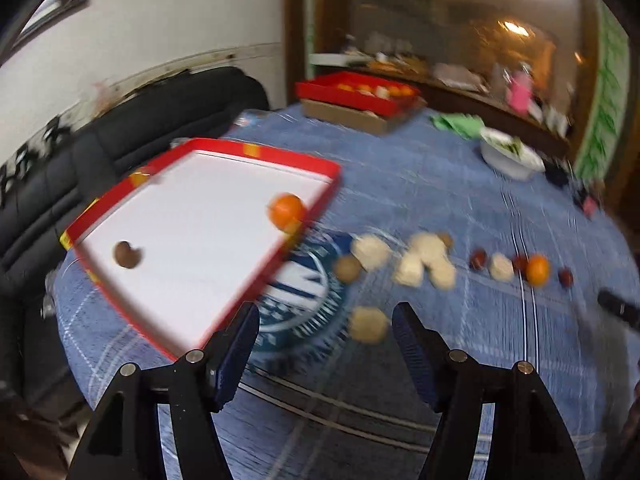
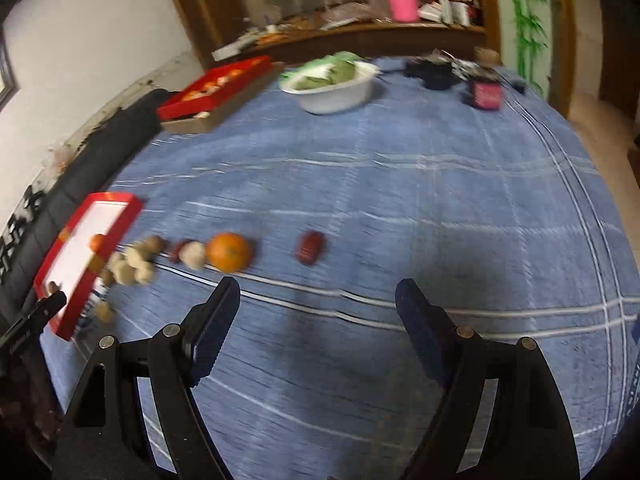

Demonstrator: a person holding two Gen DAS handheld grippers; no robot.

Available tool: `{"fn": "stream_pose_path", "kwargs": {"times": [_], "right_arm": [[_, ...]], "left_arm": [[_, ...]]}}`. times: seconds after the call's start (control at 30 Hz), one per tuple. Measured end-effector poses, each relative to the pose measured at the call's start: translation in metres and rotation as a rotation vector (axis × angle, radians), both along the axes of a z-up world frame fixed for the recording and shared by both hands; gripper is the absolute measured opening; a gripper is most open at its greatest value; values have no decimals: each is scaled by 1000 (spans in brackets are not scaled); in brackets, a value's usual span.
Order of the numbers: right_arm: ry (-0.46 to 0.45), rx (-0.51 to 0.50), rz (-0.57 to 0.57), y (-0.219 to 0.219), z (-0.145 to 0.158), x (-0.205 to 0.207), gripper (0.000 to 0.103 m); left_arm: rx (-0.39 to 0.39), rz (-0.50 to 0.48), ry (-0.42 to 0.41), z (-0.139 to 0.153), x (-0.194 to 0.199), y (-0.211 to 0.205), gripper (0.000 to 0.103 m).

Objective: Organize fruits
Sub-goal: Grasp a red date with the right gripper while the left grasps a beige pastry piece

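Fruits are lying in a loose row [image 1: 420, 258] on the blue-clothed table [image 2: 400, 184], with an orange [image 1: 286, 209] and a brown fruit [image 1: 127, 255] sitting in the red-rimmed tray [image 1: 256, 152]. Both the left hand-held gripper [image 1: 326, 340] and right hand-held gripper [image 2: 318, 316] are hanging wide apart, gripping nothing.

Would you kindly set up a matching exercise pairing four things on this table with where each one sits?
Things:
1. orange
2. white bowl
3. second orange
4. far red tray

Places:
A. on a brown cardboard box at the table's far edge
B. inside the near red-rimmed tray, by its edge
C. on the blue tablecloth, in the row of loose fruits
D. on the cloth, holding green leafy things

Pairs: 1-B, 2-D, 3-C, 4-A
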State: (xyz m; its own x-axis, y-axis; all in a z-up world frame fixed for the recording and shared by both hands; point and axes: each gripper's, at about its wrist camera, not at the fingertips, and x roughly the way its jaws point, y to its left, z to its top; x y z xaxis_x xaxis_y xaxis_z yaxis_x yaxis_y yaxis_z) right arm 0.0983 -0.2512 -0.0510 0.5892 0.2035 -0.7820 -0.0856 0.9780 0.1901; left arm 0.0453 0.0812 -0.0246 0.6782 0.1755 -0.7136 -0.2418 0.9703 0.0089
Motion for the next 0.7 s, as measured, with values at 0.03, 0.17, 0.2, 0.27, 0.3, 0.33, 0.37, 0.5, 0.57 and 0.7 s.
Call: {"fn": "stream_pose_path", "kwargs": {"times": [0.03,0.17,0.2,0.27,0.3,0.33,0.37,0.5,0.57,0.7], "right_arm": [[0,0,3,-2,-1,0,81],[-6,-23,41,5,-5,9,81],[-3,-43,50,11,-8,16,80],[10,-70,68,19,-14,24,72],[17,-89,76,23,-16,27,66],[21,-118,82,28,-19,31,62],[22,-147,87,32,-22,36,59],[37,-226,93,43,-33,51,35],[33,-221,104,45,-31,53,19],[30,-227,112,46,-32,53,19]], "left_arm": [[9,-9,10,-4,0,-4,67],[-1,3,47,-15,-1,-1,67],[-4,6,51,-18,-3,-1,67],[-2,9,57,-20,-1,0,67],[-2,9,59,-21,0,0,67],[-2,9,62,-22,1,0,67],[-2,8,62,-22,3,0,67],[-5,-2,67,-26,7,-2,67],[-4,-9,60,-27,7,-1,67],[-24,-11,68,-31,14,0,65]]}}
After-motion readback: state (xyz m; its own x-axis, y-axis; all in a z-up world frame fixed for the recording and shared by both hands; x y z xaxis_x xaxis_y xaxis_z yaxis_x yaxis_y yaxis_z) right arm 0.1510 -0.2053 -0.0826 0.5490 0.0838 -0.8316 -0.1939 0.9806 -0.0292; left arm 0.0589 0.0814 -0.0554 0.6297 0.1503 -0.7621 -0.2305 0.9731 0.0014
